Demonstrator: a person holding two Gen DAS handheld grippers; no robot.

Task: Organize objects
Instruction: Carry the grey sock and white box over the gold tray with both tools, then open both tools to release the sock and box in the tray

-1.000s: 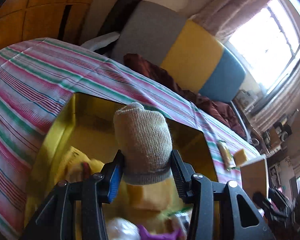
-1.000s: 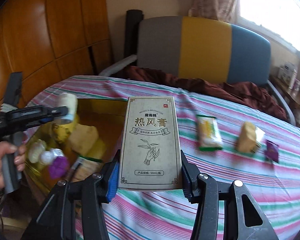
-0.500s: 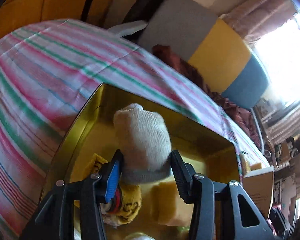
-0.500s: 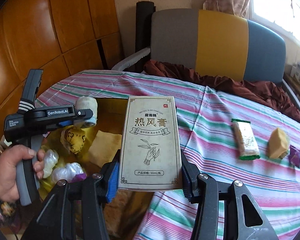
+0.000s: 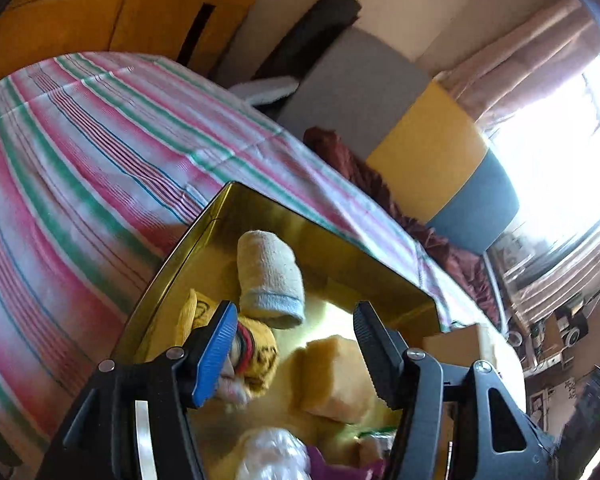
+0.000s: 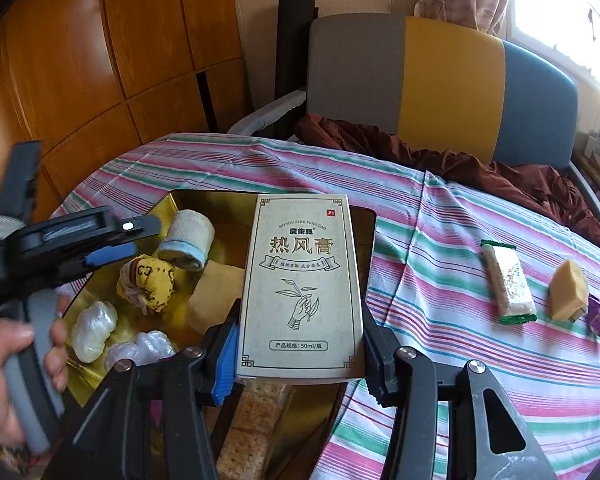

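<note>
A gold tin tray (image 5: pixel 172 264) (image 6: pixel 364 240) sits on the striped tablecloth. A rolled white sock with a blue cuff (image 5: pixel 270 280) (image 6: pixel 188 244) lies in its far corner, beside a yellow rolled sock (image 5: pixel 256 352) (image 6: pixel 150 284), a tan pouch (image 5: pixel 336 376) and plastic-wrapped items (image 6: pixel 94 330). My left gripper (image 5: pixel 292 350) (image 6: pixel 120 240) is open and empty, just behind the white sock. My right gripper (image 6: pixel 300 354) is shut on a beige medicine box (image 6: pixel 300 288), held upright over the tray's right side.
On the cloth right of the tray lie a green-edged snack bar (image 6: pixel 506 280), a tan wedge (image 6: pixel 568 294) and a purple wrapper (image 6: pixel 598 314). A cracker pack (image 6: pixel 252 424) lies below the box. A grey, yellow and blue chair (image 6: pixel 440 84) with brown cloth stands behind the table.
My left gripper opened and let go of the white sock, which now lies in the tray's far corner. The right gripper moved the box closer over the tray.
</note>
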